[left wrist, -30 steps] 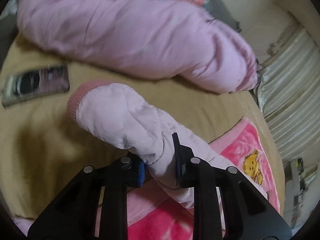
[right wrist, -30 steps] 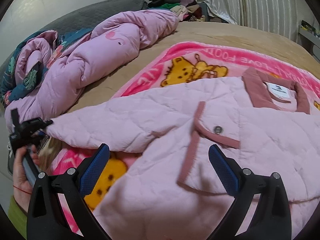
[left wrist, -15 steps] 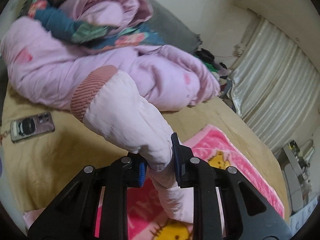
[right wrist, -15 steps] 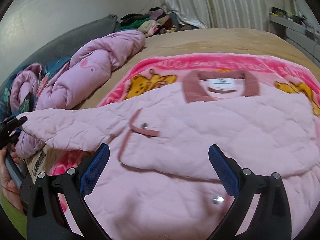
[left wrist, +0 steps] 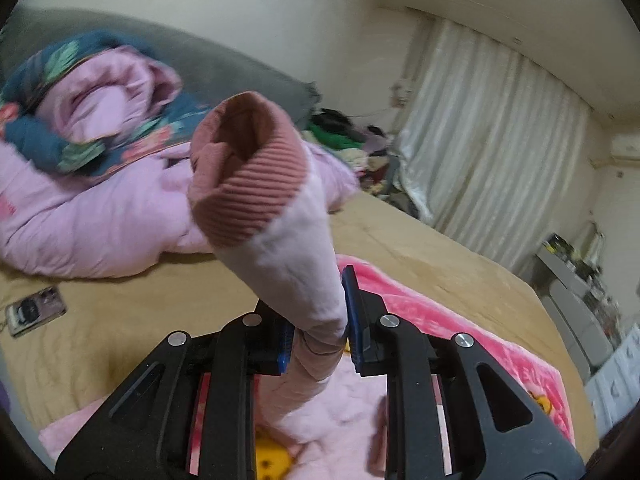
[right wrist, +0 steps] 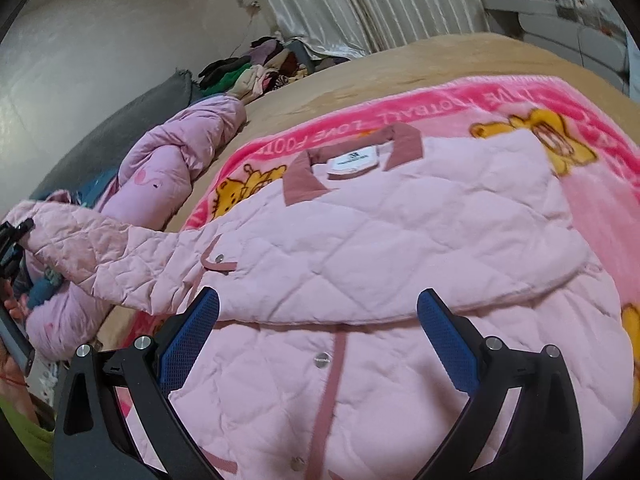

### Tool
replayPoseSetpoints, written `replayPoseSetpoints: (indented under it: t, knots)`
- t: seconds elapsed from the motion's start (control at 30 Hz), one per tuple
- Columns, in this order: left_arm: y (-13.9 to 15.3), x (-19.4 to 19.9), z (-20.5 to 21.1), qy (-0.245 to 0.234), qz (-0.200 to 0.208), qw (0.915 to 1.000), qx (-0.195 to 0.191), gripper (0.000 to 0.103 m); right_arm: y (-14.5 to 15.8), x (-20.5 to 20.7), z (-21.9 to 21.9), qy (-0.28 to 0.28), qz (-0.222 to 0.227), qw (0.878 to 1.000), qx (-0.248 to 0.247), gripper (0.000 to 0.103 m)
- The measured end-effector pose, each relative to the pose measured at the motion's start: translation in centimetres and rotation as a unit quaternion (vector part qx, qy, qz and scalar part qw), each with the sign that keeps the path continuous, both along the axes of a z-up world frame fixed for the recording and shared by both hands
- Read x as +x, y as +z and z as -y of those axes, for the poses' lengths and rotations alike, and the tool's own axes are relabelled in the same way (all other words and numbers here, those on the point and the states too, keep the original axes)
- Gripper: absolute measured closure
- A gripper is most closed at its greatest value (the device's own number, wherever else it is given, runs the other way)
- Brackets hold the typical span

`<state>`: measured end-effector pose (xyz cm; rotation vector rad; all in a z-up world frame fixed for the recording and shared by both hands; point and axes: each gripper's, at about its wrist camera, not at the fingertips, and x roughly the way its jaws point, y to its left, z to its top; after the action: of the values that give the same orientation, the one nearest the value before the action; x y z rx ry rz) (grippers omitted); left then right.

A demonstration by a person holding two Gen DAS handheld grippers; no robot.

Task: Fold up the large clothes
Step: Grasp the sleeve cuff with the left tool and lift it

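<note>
Jacket (right wrist: 400, 232): flat on blanket (right wrist: 600, 128)
Left gripper (left wrist: 316, 344): clamped on sleeve (left wrist: 296, 264), raised
Right gripper (right wrist: 316, 336): jaws apart, empty

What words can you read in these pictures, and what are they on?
"LOVE FOOT...", upside down, on the pink border of the blanket; the lettering runs on along the border but is too blurred to read.
White label inside the jacket collar: small print, too small to read.
Phone on the bed: no text readable.
</note>
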<state>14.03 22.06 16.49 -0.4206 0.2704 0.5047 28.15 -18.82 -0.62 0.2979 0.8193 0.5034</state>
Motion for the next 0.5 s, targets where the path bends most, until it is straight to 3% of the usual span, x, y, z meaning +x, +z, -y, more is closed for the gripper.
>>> replayPoseSetpoints:
  t: [0.27,0.5]
  knots:
    - [1.5,4.6,8.3,-0.104,-0.007,0.9941,0.027,0.093,-0.3,-0.2,5.1,-0.034,-0.004,0.999,0.032,0.004]
    - [0.5,8.3,15.4,-0.188,-0.029,0.9803,0.051,0.094,-0.5,-0.5,9.8,-0.071,-0.005,0.996,0.055,0.004]
